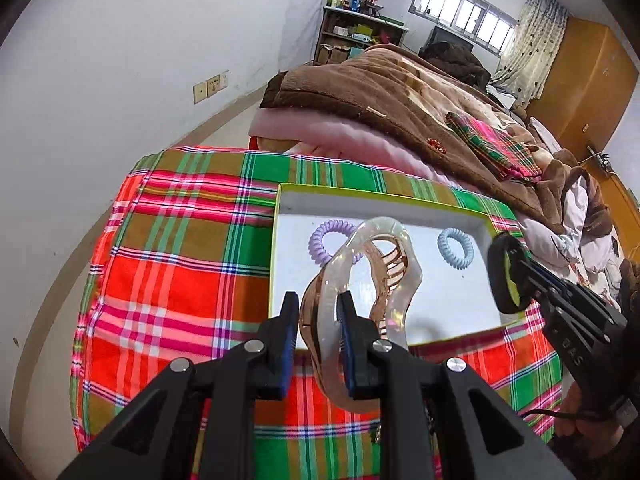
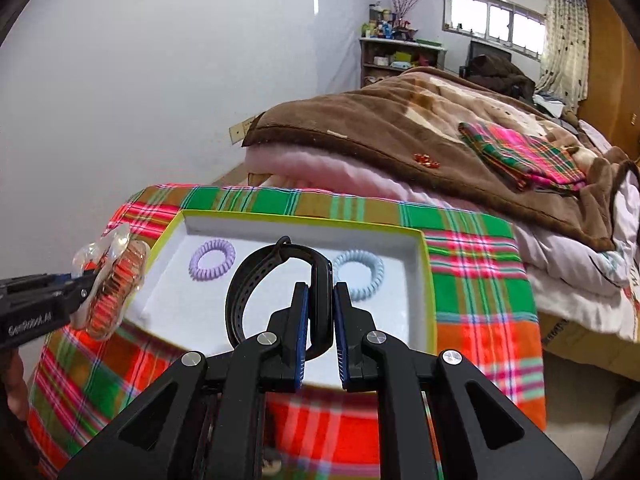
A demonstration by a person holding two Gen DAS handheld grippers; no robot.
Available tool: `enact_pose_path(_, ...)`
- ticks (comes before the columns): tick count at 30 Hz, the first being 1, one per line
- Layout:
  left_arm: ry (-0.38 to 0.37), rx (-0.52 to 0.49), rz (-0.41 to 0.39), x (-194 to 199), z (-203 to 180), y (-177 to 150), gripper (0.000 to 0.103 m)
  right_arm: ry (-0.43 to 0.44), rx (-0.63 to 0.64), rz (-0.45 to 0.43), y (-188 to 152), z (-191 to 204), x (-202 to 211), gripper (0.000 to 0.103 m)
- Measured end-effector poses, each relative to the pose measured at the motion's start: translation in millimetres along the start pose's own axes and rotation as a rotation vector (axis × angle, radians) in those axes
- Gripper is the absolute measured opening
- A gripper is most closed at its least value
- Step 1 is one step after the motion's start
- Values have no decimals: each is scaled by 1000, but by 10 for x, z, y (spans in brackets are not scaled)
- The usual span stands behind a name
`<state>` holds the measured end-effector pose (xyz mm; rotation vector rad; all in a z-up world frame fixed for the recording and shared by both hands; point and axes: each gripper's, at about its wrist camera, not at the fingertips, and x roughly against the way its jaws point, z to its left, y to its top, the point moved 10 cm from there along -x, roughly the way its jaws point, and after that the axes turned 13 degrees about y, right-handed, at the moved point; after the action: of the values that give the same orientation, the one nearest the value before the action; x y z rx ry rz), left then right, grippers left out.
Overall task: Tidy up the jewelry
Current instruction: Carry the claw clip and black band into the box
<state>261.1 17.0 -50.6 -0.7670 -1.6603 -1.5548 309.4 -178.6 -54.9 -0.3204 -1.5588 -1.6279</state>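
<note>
My left gripper (image 1: 318,304) is shut on a large translucent pearly claw hair clip (image 1: 360,272), held above the near edge of a shallow white box with a yellow-green rim (image 1: 280,196). In the right wrist view that clip (image 2: 112,280) shows at the left beside the box (image 2: 426,280). My right gripper (image 2: 320,292) is shut on a black wristband with a perforated strap (image 2: 256,276); the left wrist view shows it (image 1: 506,276) at the box's right edge. A purple spiral hair tie (image 2: 212,260) and a light blue one (image 2: 358,274) lie inside the box.
The box sits on a bright plaid cloth (image 1: 180,264) over a low surface. Behind it is a bed with a brown blanket (image 2: 400,136), a folded plaid cloth (image 2: 524,156) and a small red ornament (image 2: 426,160). White wall on the left; shelves and window far back.
</note>
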Motion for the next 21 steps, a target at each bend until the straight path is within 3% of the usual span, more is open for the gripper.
enact_pose_path(21, 13, -6, 78, -472, -103, -20, 20, 23, 33, 142, 139, 32, -862, 13)
